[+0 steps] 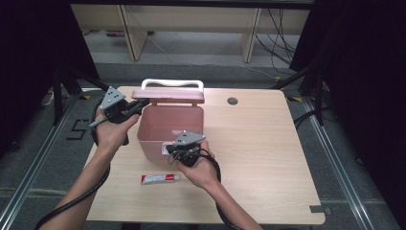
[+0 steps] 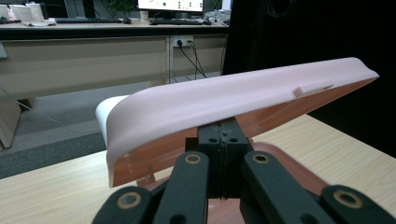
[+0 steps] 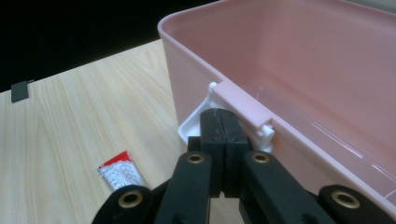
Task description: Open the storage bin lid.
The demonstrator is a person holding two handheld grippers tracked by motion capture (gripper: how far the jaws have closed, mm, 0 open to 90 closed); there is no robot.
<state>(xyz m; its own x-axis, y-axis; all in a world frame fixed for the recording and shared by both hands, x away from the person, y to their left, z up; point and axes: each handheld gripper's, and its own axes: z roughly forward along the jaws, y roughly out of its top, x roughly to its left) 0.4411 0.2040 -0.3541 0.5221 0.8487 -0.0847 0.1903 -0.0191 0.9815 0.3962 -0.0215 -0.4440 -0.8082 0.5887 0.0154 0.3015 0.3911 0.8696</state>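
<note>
The left gripper (image 2: 223, 140), jaws together, sits just under the smooth, curved pink plastic lid (image 2: 224, 100), while the right gripper (image 3: 223, 126), also closed, touches the white latch (image 3: 196, 123) on the glossy box (image 3: 299, 70) rim, a crinkled tube (image 3: 119, 173) lying beside it.

Tube (image 3: 120, 175), red and white, on the table (image 3: 70, 116): white figures on the red end, seemingly "666", partly cut off by the jaw. In the high view the same tube (image 1: 160, 178) bears print too small to read. Floor (image 1: 79, 128) left of the table: a dark marking shaped like "5" or "S". Monitor (image 2: 170, 4) in the background: coloured dots on a white screen, nothing legible.
</note>
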